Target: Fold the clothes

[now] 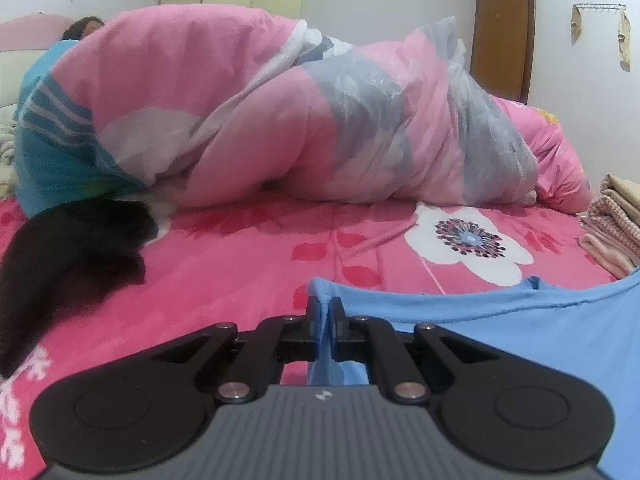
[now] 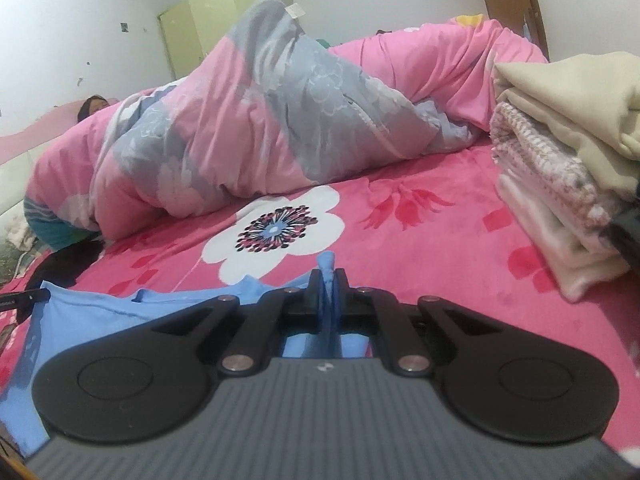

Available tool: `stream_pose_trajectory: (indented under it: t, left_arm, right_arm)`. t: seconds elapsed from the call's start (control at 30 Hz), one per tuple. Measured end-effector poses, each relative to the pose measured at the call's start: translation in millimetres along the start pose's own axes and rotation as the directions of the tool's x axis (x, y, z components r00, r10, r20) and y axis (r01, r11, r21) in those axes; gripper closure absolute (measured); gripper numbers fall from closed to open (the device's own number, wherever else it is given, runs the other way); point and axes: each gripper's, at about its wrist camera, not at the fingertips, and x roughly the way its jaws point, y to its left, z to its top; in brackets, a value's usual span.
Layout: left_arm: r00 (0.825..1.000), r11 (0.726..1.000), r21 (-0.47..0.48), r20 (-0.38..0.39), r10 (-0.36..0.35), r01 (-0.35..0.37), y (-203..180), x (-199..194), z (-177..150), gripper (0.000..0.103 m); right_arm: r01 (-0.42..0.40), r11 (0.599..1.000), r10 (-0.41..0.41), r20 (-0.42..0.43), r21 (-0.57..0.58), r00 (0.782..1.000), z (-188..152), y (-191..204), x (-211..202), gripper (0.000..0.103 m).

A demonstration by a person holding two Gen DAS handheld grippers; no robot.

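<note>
Garment: blue shirt (image 1: 520,332) spreads over the pink floral bedsheet (image 1: 240,264), pinched at two points along its near edge.
Left gripper (image 1: 325,314): clamped tight on a bunched corner.
Right gripper (image 2: 328,284): likewise clamped on blue cloth.
Reason for hold: probably to lift one edge evenly for a fold.
Finished pile: folded clothes (image 2: 560,184) sit right, clear of the working space.

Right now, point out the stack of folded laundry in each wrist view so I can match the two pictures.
Left wrist view: the folded stack sits at the far right edge, partly cut off, on the pink bedspread.
Right wrist view: the folded stack fills the right side, much closer, beige piece on top.
Shared landmark: the big white flower print on the bedspread, left of the stack in both views.
</note>
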Motion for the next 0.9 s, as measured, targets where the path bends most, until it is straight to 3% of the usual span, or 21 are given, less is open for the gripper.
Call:
stream_pose_trajectory:
  t: [0.47,0.9]
  left_arm:
    - [0.998,0.999,-0.046,-0.062,0.005,-0.008,14,65,5,0.098]
    - [0.996,0.997,-0.073,-0.090,0.014,-0.020,21,88,1,0.098]
  right_arm:
    - [0.036,0.999,-0.038,-0.049,-0.038,0.998,23,-12,69,0.100]
    - [0.041,0.997,-0.047,-0.088,-0.063,0.995,26,-21,114,0.101]
